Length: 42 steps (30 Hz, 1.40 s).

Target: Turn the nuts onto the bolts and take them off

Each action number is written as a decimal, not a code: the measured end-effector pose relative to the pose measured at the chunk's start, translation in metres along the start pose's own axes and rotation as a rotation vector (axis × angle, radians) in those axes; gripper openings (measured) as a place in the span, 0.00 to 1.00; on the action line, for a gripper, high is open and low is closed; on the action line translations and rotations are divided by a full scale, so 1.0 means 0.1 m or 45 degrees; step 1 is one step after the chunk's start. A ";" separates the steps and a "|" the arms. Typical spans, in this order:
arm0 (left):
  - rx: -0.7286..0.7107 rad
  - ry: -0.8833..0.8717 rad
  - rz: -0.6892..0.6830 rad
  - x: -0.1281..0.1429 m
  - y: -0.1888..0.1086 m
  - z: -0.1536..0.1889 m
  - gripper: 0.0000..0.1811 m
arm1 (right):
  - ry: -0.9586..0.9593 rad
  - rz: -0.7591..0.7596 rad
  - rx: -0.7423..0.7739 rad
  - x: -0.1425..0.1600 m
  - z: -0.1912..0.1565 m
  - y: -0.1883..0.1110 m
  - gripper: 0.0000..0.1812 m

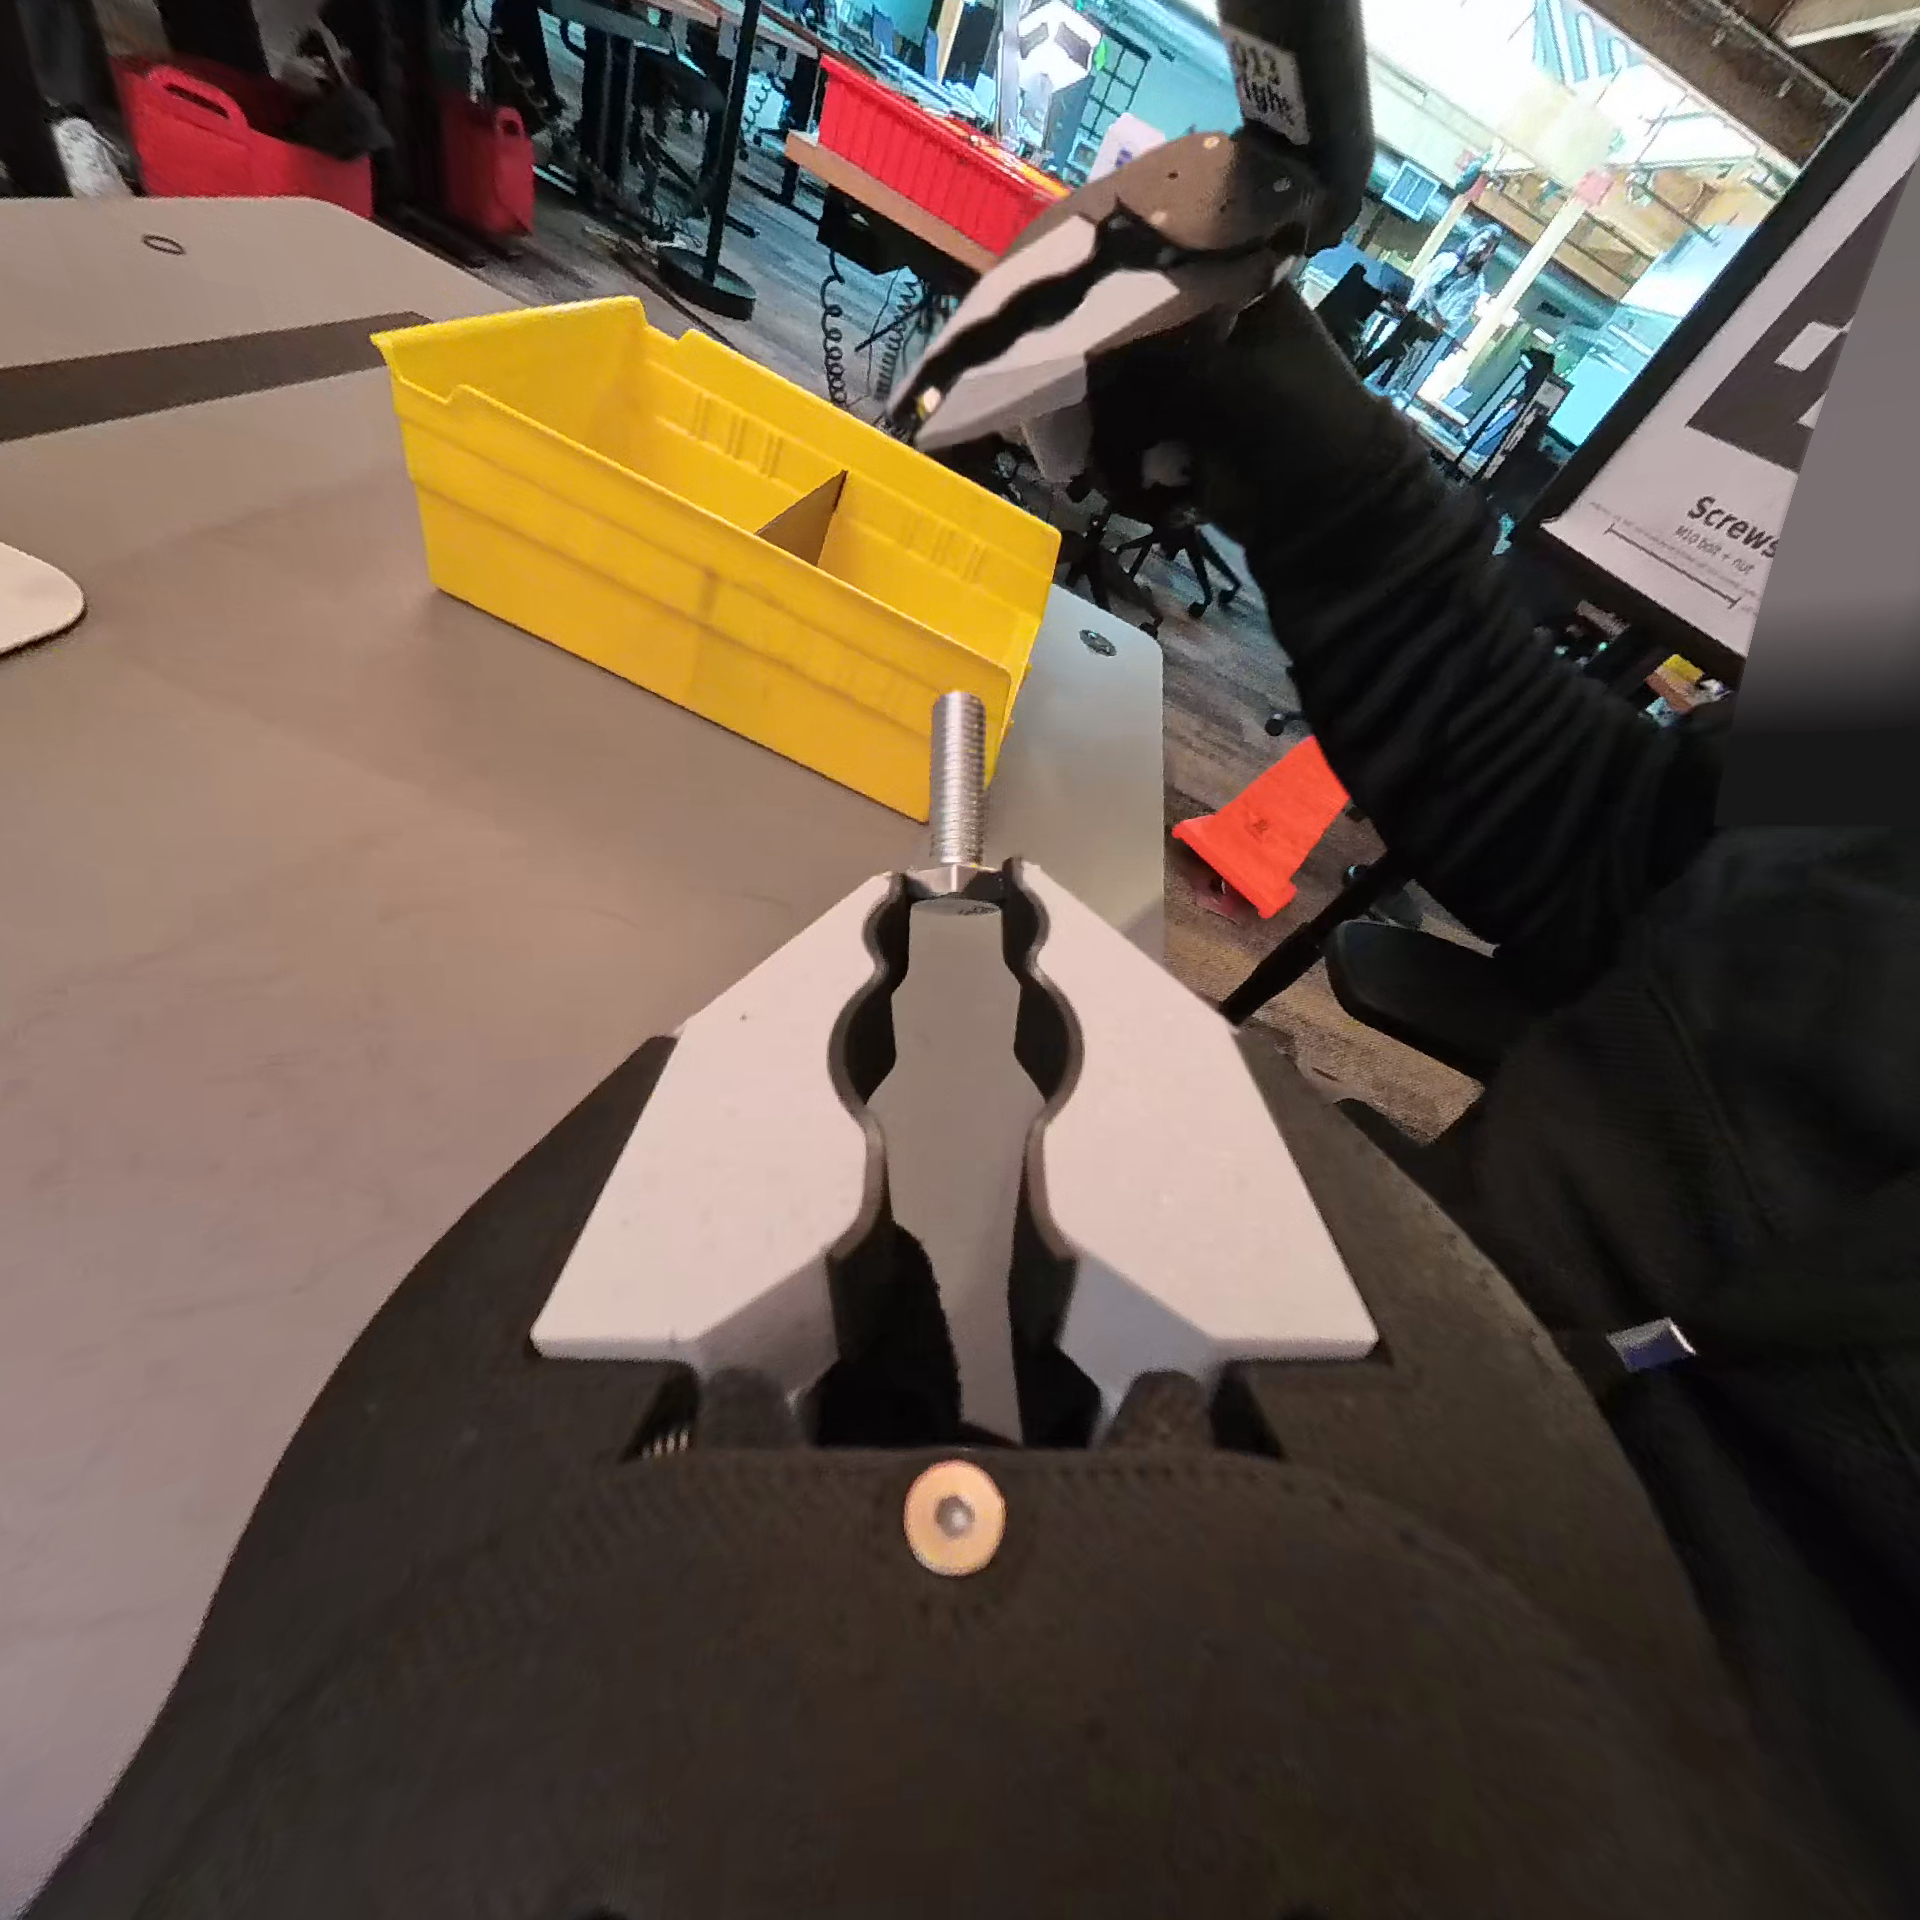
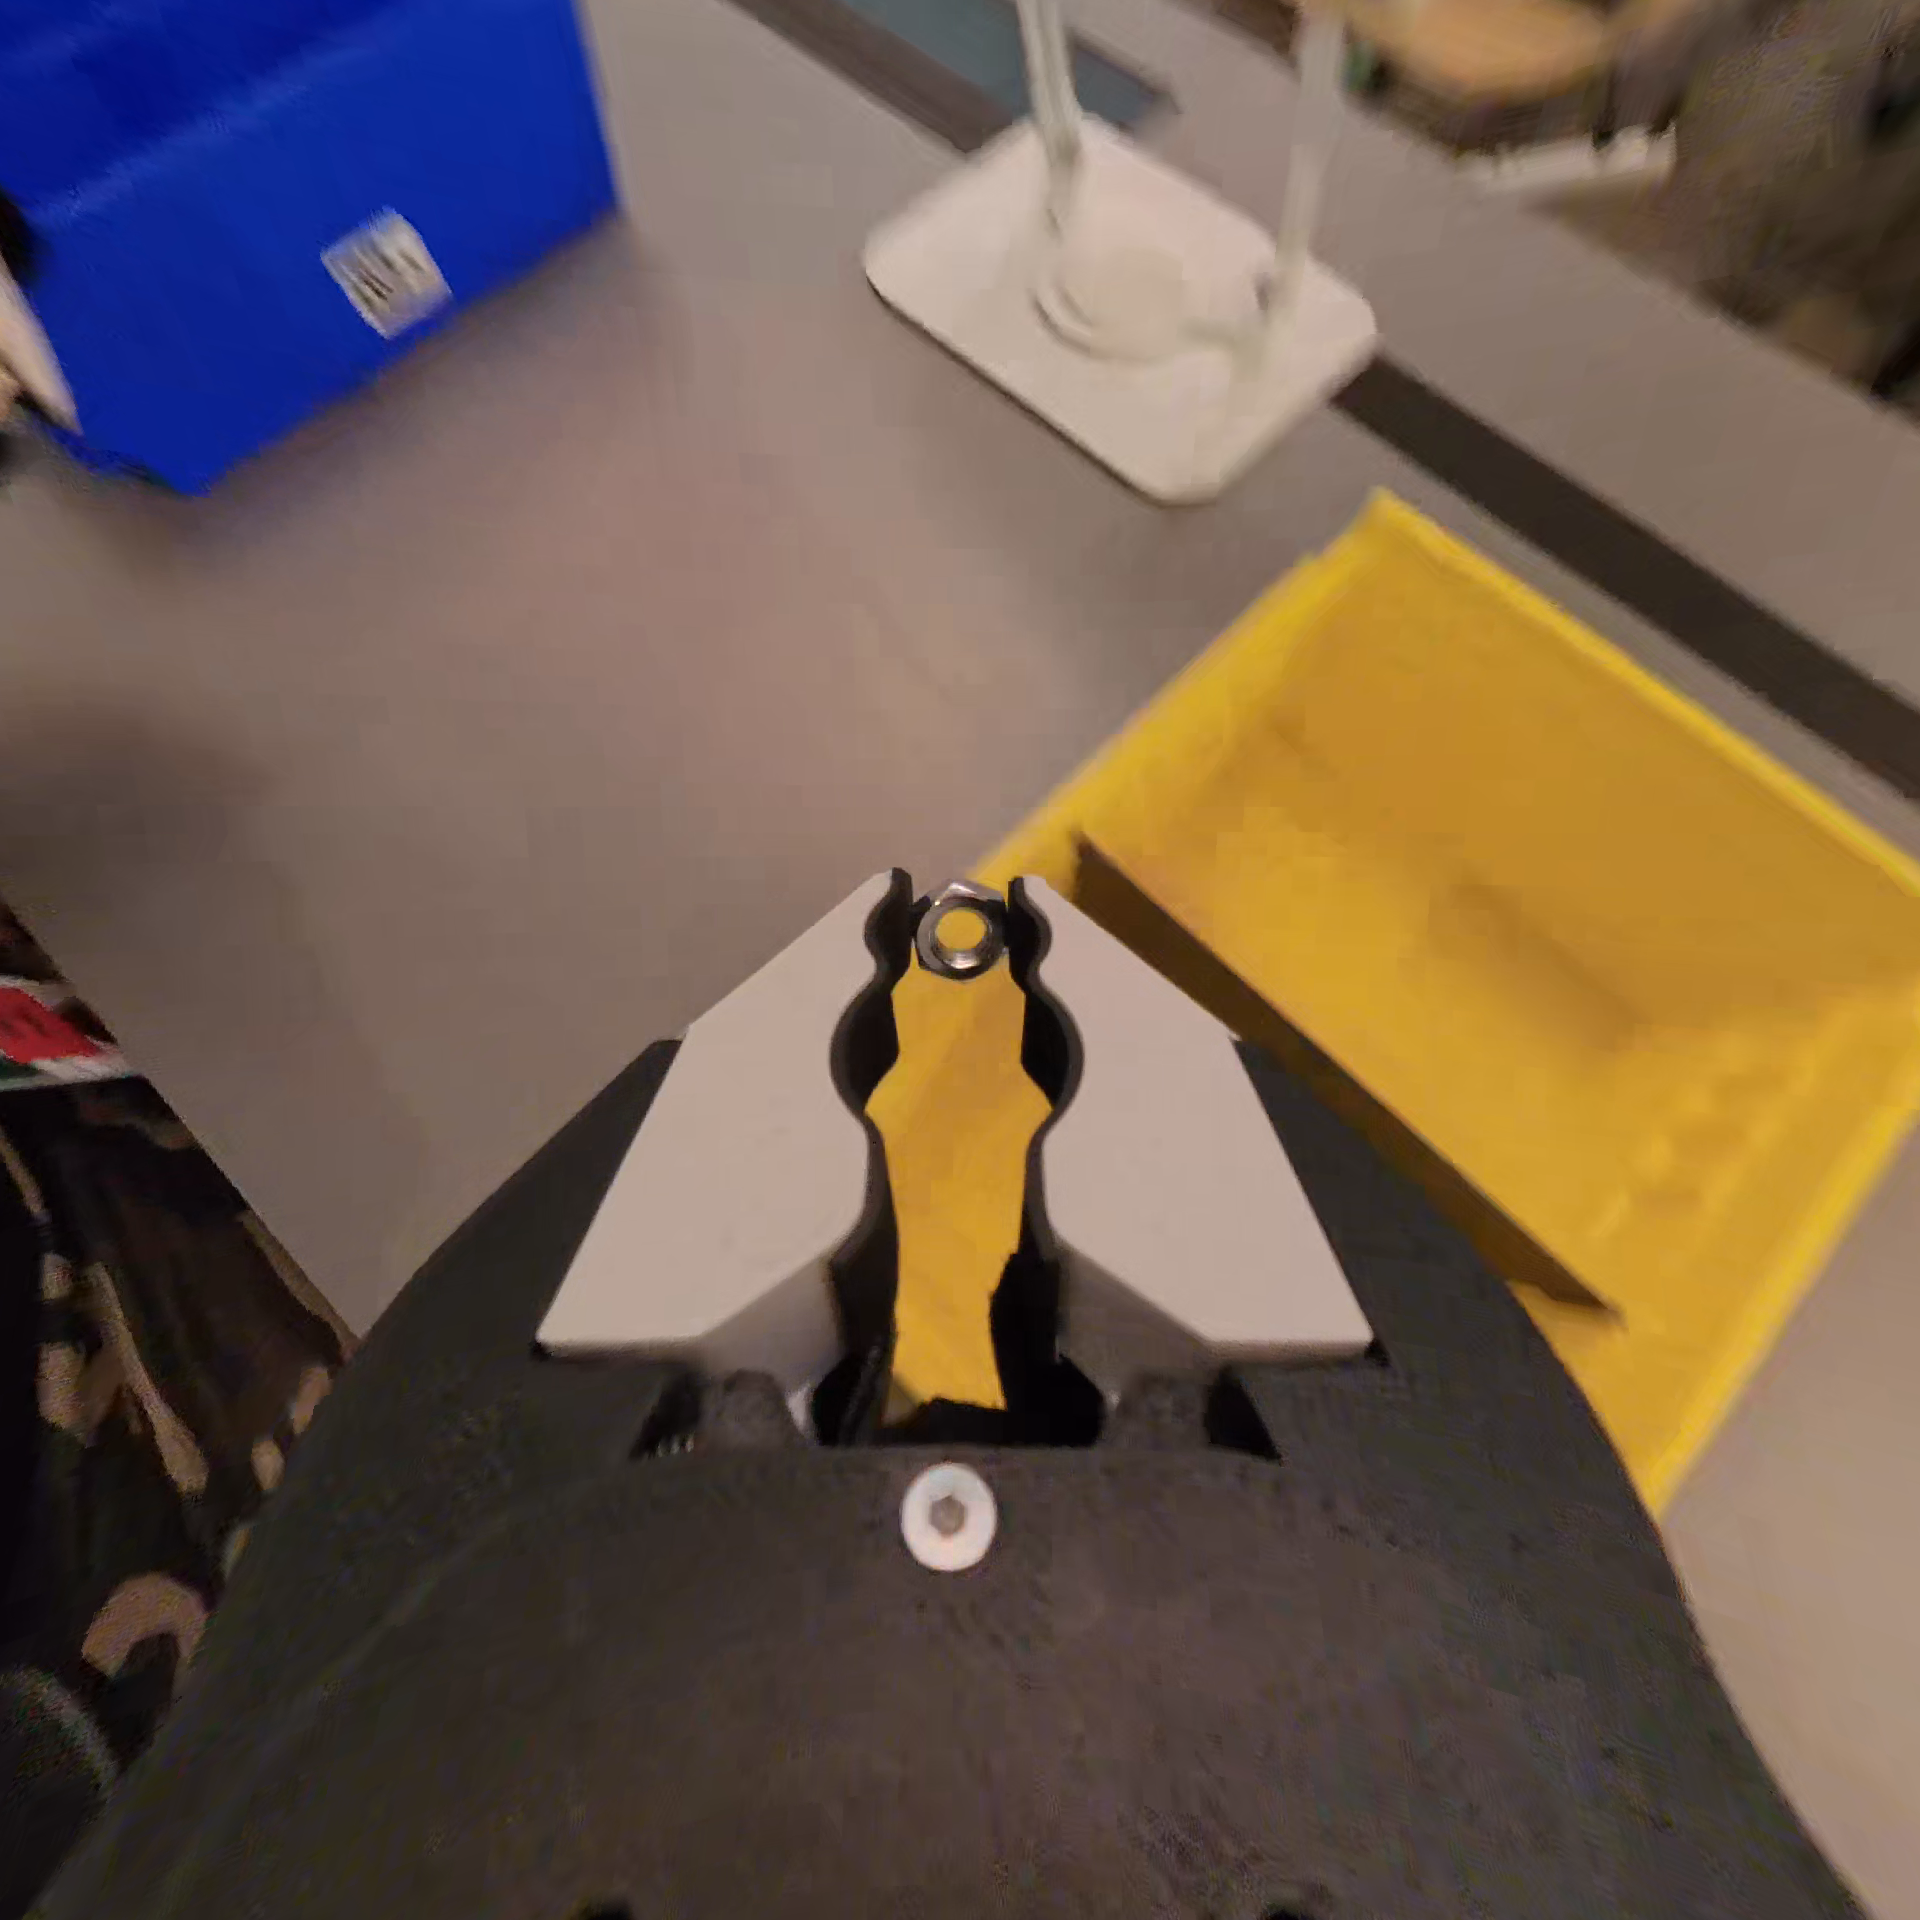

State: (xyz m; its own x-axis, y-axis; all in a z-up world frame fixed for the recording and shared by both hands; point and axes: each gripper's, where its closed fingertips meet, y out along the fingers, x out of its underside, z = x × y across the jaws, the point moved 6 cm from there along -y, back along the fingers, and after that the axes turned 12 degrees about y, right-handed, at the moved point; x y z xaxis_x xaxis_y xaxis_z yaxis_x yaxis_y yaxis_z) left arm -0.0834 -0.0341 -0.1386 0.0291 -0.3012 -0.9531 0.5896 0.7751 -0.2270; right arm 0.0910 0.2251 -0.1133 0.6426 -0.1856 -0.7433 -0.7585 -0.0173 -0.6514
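Note:
My left gripper (image 1: 956, 883) is shut on the head of a silver bolt (image 1: 958, 774), whose threaded shaft stands upright above the fingertips. My right gripper (image 2: 956, 914) is shut on a small silver hex nut (image 2: 957, 932), its hole facing the camera. In the left wrist view the right gripper (image 1: 920, 410) shows high up and beyond the bolt, held by a black-gloved hand (image 1: 1226, 416), well apart from the bolt. A yellow bin (image 1: 707, 540) with a cardboard divider stands on the grey table behind the bolt. It also shows in the right wrist view (image 2: 1507, 831), below and right of the nut.
A blue bin (image 2: 291, 208) stands at the far left of the grey table (image 2: 520, 675). A white stand base (image 2: 1122, 332) sits beyond the yellow bin. The table's edge (image 1: 1153, 727) is just right of the bolt, with an orange cone (image 1: 1268, 831) on the floor below. There is about 25 centimetres between the tips of the two grippers.

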 end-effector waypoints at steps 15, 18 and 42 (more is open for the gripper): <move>0.004 0.030 -0.064 0.04 0.15 0.02 0.09 | 0.158 -0.714 0.183 1.07 0.67 0.57 0.23; 0.007 0.023 -0.052 0.03 0.14 0.01 0.09 | 0.189 -0.641 0.255 0.95 0.72 0.46 0.24; 0.118 -0.002 0.233 -0.16 0.07 0.16 0.09 | 0.191 0.290 -1.221 -0.36 -1.84 0.75 0.04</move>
State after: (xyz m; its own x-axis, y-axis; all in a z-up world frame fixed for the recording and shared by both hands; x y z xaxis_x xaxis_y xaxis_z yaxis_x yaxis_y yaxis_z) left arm -0.0667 -0.0329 -0.1214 0.1436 -0.1612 -0.9764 0.6462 0.7625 -0.0308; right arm -0.0091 0.0496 -0.1070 0.5010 -0.4039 -0.7654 -0.6706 -0.7403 -0.0483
